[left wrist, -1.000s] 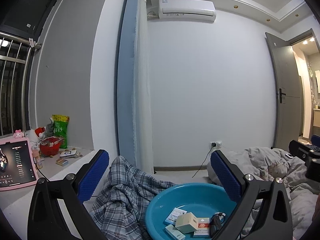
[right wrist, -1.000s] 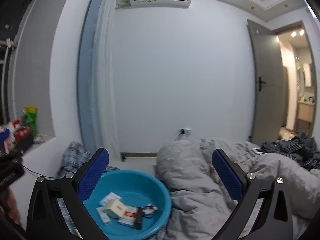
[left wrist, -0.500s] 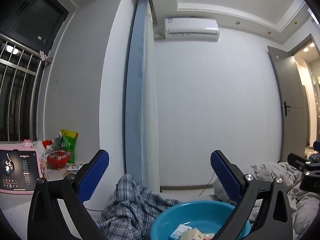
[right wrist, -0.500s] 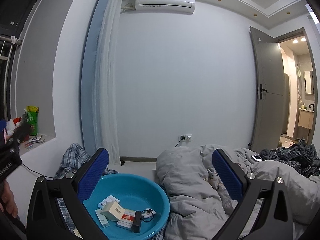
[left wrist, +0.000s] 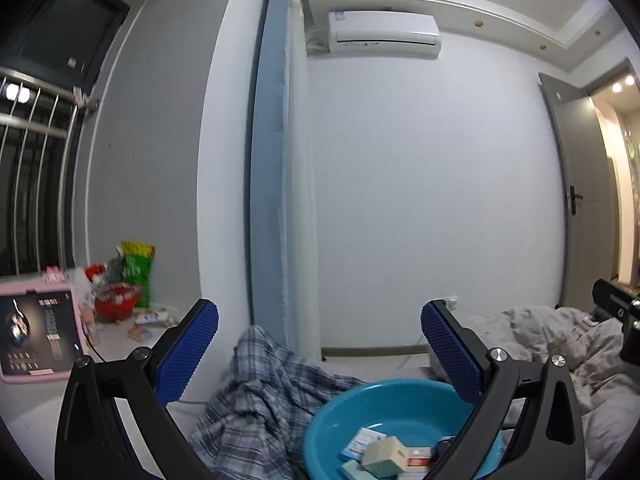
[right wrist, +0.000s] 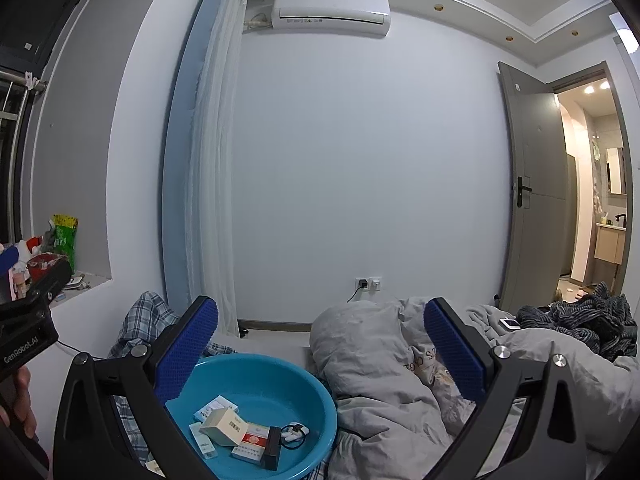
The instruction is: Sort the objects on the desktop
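Note:
A blue plastic basin (right wrist: 308, 396) sits on the bed and holds several small boxes, among them a pale box (right wrist: 224, 426), a red and white box (right wrist: 250, 442), a black block (right wrist: 272, 450) and a cable. The basin also shows in the left wrist view (left wrist: 340, 412), low and right of centre. My left gripper (left wrist: 320, 352) is open and empty, raised above and behind the basin. My right gripper (right wrist: 320, 354) is open and empty, raised above the basin's right side. The left gripper's body (right wrist: 28, 328) shows at the left edge of the right wrist view.
A plaid cloth (left wrist: 264, 408) lies left of the basin. A grey duvet (right wrist: 400, 360) is piled to its right, with a phone (right wrist: 510, 323) on it. A windowsill at the left holds a pink tablet (left wrist: 36, 340), a red bowl (left wrist: 114, 306) and a green bag (left wrist: 138, 272).
Both grippers tilted upward between one second and half a second ago. Since then the left view has dipped slightly, showing more of the basin. Both grippers stay open and empty.

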Available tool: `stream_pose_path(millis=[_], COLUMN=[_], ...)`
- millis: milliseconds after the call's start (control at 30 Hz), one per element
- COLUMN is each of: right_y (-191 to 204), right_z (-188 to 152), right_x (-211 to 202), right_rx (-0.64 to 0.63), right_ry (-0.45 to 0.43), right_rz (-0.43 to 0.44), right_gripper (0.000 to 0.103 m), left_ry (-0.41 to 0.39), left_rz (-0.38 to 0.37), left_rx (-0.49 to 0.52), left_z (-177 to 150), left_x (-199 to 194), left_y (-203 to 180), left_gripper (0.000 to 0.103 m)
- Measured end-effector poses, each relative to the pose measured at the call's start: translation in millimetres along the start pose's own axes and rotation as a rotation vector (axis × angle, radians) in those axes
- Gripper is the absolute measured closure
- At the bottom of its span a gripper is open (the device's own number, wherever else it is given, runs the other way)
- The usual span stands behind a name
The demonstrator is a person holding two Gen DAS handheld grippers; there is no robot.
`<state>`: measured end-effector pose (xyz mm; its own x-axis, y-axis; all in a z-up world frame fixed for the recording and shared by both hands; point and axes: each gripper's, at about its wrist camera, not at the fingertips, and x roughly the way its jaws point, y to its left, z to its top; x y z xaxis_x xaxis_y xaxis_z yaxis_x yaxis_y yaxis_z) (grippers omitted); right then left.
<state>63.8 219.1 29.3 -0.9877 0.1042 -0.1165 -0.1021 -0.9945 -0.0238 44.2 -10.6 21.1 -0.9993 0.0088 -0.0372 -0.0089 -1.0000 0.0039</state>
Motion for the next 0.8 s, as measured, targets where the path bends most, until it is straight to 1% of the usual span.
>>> stream_pose_path(millis=[100,133,167,200,233,333,400,433,500,567,633,700,800], right_y=[-2.6,-3.5,-4.2,-4.9,-5.2,-5.5,-5.1,-5.8,-7.0,-8.1,-9.4,-9.6,-9.3], right_z=[0.5,0.8,1.1,1.4,1.7,1.4,1.4,1.0,1.0,1.3,1.5,1.7,1.6], right_x=[-1.3,-1.8,-2.3,-2.9,-3.2,-2.0,-0.8,-0.5,-0.3,-0.6,-1.8,-1.5,-1.5], right_rx=[0.013,0.018,0.022,0.024,0.026,0.026,0.028,0.030,0.034,0.039,0.044,0.046,0.042], right_ry=[-0.001,-0.002,-0.004,-0.005,-0.005,0.000,0.008,0.011,0.013,0.012,0.010,0.010,0.010], right_rz=[0.012,0.014,0.014,0.014,0.015,0.010,0.006,0.005,0.004,0.003,0.002,0.004,0.004], right_gripper=[0.001,0.001,0.001,0.001,0.001,0.001,0.001,0.001,0.001,0.001,0.001,0.001,0.001], left_ry=[0.025,0.038,0.044,0.039,0.032,0.047,0.065,0.067,0.057,0.038,0.028,0.036,0.043], left_rz=[-0.038,-0.031,-0.005,0.018,0.021,-0.028,-0.068,-0.074,-0.067,-0.027,-0.019,-0.041,-0.094], left_rx=[-0.033,-0.035,-0.037,-0.034,-0.024,-0.016,-0.039,-0.048,-0.047,-0.023,-0.019,-0.035,-0.059], left_z=[2.2,3.1,3.4,3.6,3.1,1.6,0.8,1.3,2.2,1.7,2.7,2.7,3.1], left_x=[1.5,1.9,1.9,1.5,1.8,2.4,4.7,4.7,4.0,1.2,0.1,1.2,0.9], left_y=[1.4,1.4,1.0,-1.3,-1.1,-3.8,-2.1,0.3,-0.7,-3.0,-4.4,-2.0,2.2], left_gripper=[0.000,0.000,0.000,0.000,0.000,0.000,0.000,0.000,0.000,0.000,0.000,0.000,0.000])
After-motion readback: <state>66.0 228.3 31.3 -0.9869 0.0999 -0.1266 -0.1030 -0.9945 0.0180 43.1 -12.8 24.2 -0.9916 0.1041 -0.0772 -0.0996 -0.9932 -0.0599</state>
